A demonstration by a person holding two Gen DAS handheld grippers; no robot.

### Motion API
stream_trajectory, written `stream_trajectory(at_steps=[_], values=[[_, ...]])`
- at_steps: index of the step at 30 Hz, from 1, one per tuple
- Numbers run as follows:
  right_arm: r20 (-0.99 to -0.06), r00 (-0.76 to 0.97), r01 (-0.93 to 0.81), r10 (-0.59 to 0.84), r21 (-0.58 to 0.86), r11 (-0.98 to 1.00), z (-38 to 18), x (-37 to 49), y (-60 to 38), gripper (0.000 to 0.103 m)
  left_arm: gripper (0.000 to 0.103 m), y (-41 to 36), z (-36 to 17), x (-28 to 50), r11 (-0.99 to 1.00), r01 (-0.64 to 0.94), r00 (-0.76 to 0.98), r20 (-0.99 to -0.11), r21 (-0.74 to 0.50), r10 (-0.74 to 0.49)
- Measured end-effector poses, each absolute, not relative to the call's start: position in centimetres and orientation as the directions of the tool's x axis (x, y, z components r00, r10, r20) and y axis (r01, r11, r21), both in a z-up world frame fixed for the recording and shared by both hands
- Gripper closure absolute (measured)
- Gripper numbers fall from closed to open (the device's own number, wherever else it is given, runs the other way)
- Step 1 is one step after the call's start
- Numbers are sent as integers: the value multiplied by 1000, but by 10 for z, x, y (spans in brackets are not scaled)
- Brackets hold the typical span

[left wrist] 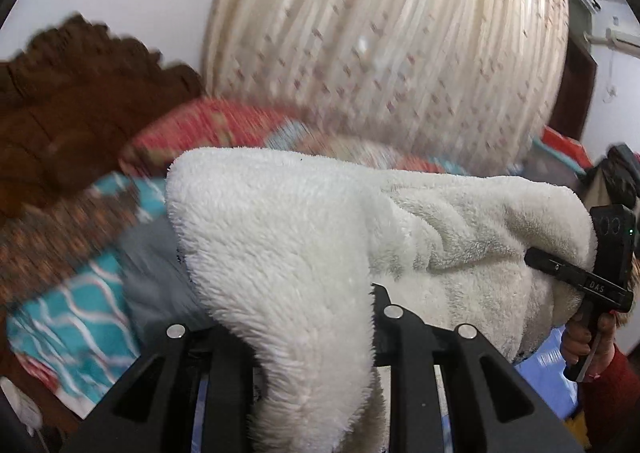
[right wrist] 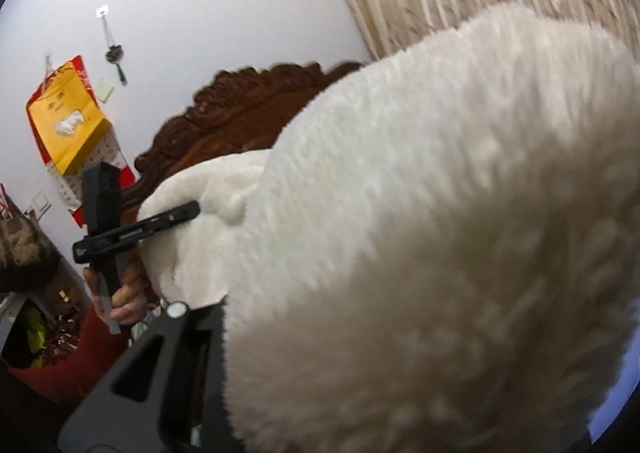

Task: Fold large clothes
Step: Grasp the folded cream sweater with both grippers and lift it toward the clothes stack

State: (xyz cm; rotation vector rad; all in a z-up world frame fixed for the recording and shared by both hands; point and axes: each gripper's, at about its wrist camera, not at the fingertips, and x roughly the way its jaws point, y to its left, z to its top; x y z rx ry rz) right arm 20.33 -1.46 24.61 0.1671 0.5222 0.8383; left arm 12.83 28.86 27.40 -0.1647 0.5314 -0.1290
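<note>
A white fleece garment (left wrist: 304,237) hangs in the air, stretched between two grippers. The left gripper (left wrist: 316,325), at the bottom of the view, is closed on one thick fold, which spills down between its black fingers (left wrist: 404,333). At the right edge the right gripper (left wrist: 560,269) is clamped on the other end of the fleece, its handle held by a hand (left wrist: 588,337) in a red sleeve (left wrist: 612,401). Below the garment lies a bed with a teal patterned cover (left wrist: 68,317) and a red pillow (left wrist: 200,129) near its head. A carved wooden headboard (left wrist: 72,109) stands at the left, and a cream curtain (left wrist: 384,45) hangs behind.
</note>
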Motion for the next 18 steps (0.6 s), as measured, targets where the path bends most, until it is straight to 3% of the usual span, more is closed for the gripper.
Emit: stream_trajectory(at_steps=[8,14,16,18], values=[[-289,595,-727,751,206,655,323,296,71,78,56,359,337,169,986,-82,922,-386,-142,21],[-345,581,-715,738,217,664,295,364,109,78,56,414,306,239,970,-184,884,-459,-159,92],[-412,587,-668,697,239,705,266,406,129,70,56,434,276,273,961,-223,847,-520,-165,107],[-510,660,-529,552,205,823,214,449,147,29,53,451,232,314,949,-281,784,-605,-143,141]])
